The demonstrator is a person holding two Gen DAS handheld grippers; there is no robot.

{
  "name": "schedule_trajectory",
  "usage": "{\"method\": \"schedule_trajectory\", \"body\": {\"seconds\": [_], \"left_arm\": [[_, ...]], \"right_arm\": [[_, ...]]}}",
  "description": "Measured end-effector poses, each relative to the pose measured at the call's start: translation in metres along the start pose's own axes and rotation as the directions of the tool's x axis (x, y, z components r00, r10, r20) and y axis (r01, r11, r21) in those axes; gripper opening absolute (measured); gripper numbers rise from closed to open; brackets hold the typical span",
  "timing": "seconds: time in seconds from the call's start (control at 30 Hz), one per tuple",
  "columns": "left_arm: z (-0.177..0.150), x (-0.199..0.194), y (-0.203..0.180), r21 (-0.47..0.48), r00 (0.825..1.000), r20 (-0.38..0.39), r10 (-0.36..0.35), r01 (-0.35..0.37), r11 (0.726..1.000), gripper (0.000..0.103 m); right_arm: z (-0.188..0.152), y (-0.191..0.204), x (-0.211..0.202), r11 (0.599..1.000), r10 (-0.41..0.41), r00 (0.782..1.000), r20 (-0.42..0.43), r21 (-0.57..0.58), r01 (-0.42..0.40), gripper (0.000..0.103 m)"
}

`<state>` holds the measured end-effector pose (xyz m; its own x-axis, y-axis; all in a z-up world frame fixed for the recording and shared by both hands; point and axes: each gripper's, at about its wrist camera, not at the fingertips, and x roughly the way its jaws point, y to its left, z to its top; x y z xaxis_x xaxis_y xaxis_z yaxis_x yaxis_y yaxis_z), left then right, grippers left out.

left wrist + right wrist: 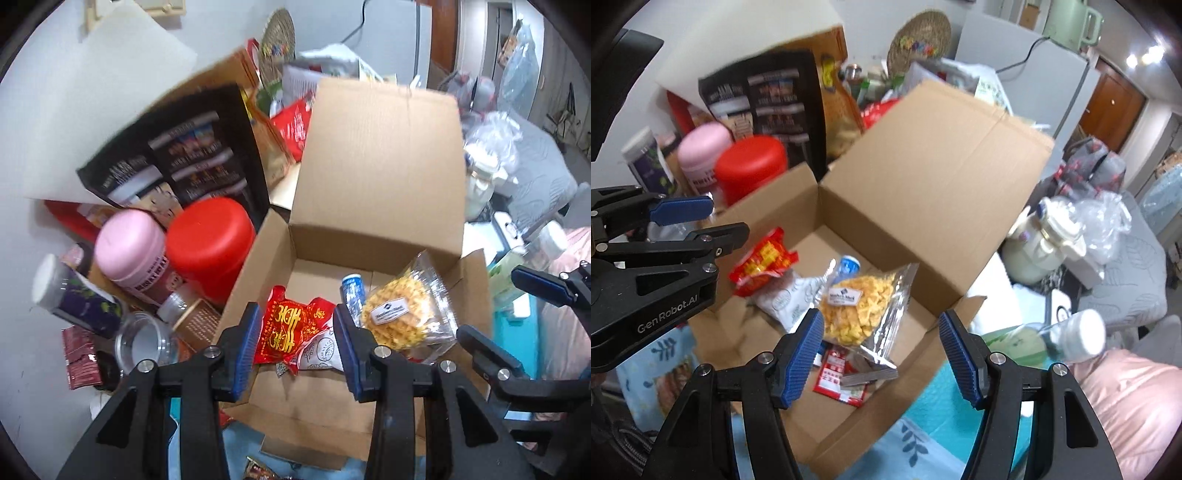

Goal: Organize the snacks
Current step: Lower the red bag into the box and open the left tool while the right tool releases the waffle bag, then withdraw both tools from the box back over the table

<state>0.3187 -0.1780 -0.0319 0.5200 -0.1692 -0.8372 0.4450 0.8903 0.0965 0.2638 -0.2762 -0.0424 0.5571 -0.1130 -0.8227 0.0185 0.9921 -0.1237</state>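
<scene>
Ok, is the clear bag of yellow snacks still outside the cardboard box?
No, the clear bag of yellow snacks lies inside the open cardboard box, beside a red packet.

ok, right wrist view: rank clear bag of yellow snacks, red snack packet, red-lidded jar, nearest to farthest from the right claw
1. Clear bag of yellow snacks: in the cardboard box, just ahead of the right claw, toward its left finger.
2. Red snack packet: farther left, at the box's left wall.
3. Red-lidded jar: outside the box, beyond its left flap.

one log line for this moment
left gripper: open over box | right gripper: open | red packet, yellow snack bag: in box
</scene>
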Motion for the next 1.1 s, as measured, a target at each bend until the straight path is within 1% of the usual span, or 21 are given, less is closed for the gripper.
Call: {"method": "schedule_trajectory", "body": {"seconds": [0.23, 0.47, 0.57, 0.8, 1.0, 1.1], "left_arm": [[0.003, -0.048, 0.007, -0.021, 0.998, 0.069, -0.015, 0.016, 1.000, 0.040], [-0.008, -0.092, 0.010, -0.038, 0.994, 0.112, -0.016, 0.021, 0.999, 0.040], [-0.017, -0.109, 0.012, -0.047, 0.991, 0.129, -0.019, 0.026, 0.999, 0.040], [-0.041, -0.138, 0.011, -0.058, 0.989, 0.141, -0.036, 0.045, 0.997, 0.040], [-0.066, -0.158, 0.011, -0.063, 0.987, 0.150, -0.053, 0.063, 0.996, 0.040], [-0.080, -0.163, 0.011, -0.066, 0.988, 0.139, -0.060, 0.070, 0.995, 0.040]], "right_arm": [[0.008, 0.002, -0.046, 1.000, 0.007, 0.997, 0.081, 0.005, -0.008, 0.065], [0.002, 0.010, -0.087, 1.000, 0.016, 0.990, 0.140, 0.005, -0.017, 0.065], [-0.005, 0.014, -0.105, 1.000, 0.021, 0.987, 0.158, 0.006, -0.023, 0.065], [-0.024, 0.022, -0.139, 0.999, 0.032, 0.982, 0.189, 0.007, -0.034, 0.065], [-0.046, 0.029, -0.158, 0.999, 0.040, 0.980, 0.196, -0.002, -0.041, 0.065], [-0.058, 0.033, -0.164, 0.998, 0.054, 0.980, 0.192, 0.005, -0.056, 0.065]]}}
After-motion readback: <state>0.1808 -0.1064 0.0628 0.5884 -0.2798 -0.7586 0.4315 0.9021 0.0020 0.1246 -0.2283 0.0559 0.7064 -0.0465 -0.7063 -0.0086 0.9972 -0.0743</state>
